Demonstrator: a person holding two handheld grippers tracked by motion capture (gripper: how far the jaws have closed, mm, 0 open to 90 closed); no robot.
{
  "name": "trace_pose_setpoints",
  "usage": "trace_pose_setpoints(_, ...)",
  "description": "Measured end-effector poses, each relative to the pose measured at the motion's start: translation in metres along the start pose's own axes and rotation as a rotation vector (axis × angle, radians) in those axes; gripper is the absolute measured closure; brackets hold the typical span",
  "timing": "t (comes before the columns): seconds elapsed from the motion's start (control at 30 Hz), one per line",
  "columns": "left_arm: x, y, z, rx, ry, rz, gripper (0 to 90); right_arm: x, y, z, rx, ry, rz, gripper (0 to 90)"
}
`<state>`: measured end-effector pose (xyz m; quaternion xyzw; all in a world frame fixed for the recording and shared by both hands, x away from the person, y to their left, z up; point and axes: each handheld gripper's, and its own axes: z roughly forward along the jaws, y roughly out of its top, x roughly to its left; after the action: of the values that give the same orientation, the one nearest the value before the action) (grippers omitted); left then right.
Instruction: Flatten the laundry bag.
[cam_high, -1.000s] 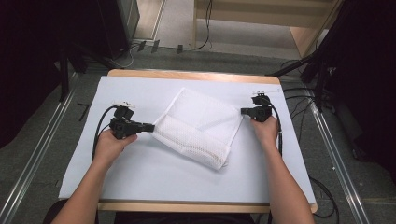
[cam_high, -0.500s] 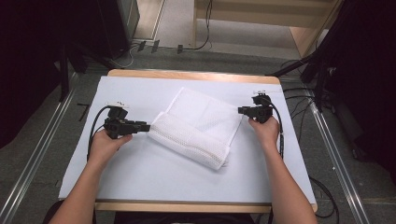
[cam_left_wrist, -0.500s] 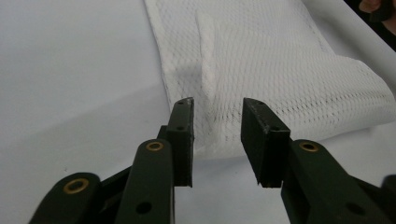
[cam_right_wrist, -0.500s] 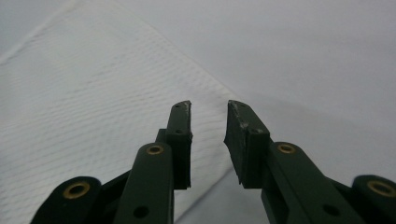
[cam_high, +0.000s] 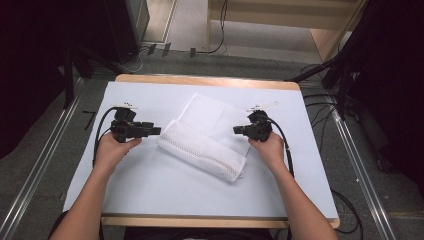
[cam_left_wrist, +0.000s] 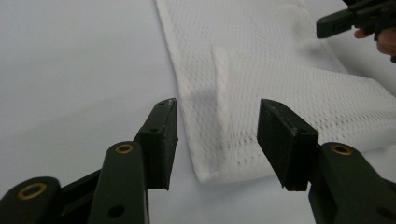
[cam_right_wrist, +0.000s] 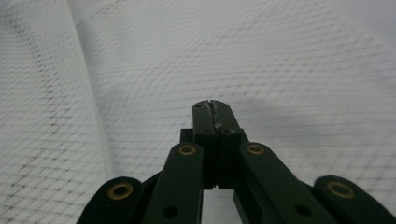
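The white mesh cloth (cam_high: 207, 135) lies folded near the middle of the surface (cam_high: 150, 190), set at a slant: its long folded edge runs from left of centre toward the near right. A doubled layer forms the near part of the cloth, and a single flat layer extends toward the far edge of the surface.

The left gripper (cam_high: 150, 131) is held level just beside the left end of the cloth, pointing toward it. Its jaws have just been opening and now stand wide. In the left gripper view the corner of the cloth (cam_left_wrist: 224, 154) lies on the surface ahead of and below the gap between the jaws; neither pad touches the fabric (cam_left_wrist: 289, 93).

The right gripper (cam_high: 239, 130) sits at the right side of the cloth, above its single layer, pointing left toward the middle of the surface. Its jaws have just been closing and are fully together. In the right gripper view the pads meet along a thin seam with the mesh (cam_right_wrist: 289, 60) spread beneath and beyond them. Whether a pinch of fabric is caught between the pads cannot be told.

Both cables trail back along the person's forearms toward the near edge.
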<state>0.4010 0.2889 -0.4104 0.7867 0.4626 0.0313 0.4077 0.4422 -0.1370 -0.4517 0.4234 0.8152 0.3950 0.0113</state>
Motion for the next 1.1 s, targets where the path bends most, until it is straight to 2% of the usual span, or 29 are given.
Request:
trace_pose_setpoints(0.07, 0.001, 0.001, 0.000, 0.002, 0.008, 0.001, 48.2, 0.004, -0.001, 0.004, 0.010, 0.025, -0.017, 90.0)
trace_pose_setpoints(0.13, 0.002, 0.002, -0.001, -0.004, 0.013, -0.001, 47.8, 0.011, -0.001, 0.009, 0.034, 0.026, -0.049, 90.0)
trace_pose_setpoints(0.4, 0.004, 0.005, 0.002, 0.007, 0.043, 0.007, 44.3, 0.028, -0.008, 0.022, 0.102, 0.077, -0.099, 90.0)
trace_pose_setpoints(0.63, 0.007, 0.008, 0.001, 0.010, 0.069, 0.008, 43.2, 0.038, -0.012, 0.021, 0.105, 0.155, -0.116, 90.0)
trace_pose_setpoints(0.87, 0.012, 0.009, -0.001, 0.013, 0.074, 0.006, 42.5, 0.051, -0.015, 0.019, 0.122, 0.192, -0.121, 90.0)
trace_pose_setpoints(1.1, 0.015, 0.009, -0.004, 0.005, 0.075, -0.007, 42.5, 0.069, -0.016, 0.014, 0.110, 0.243, -0.160, 90.0)
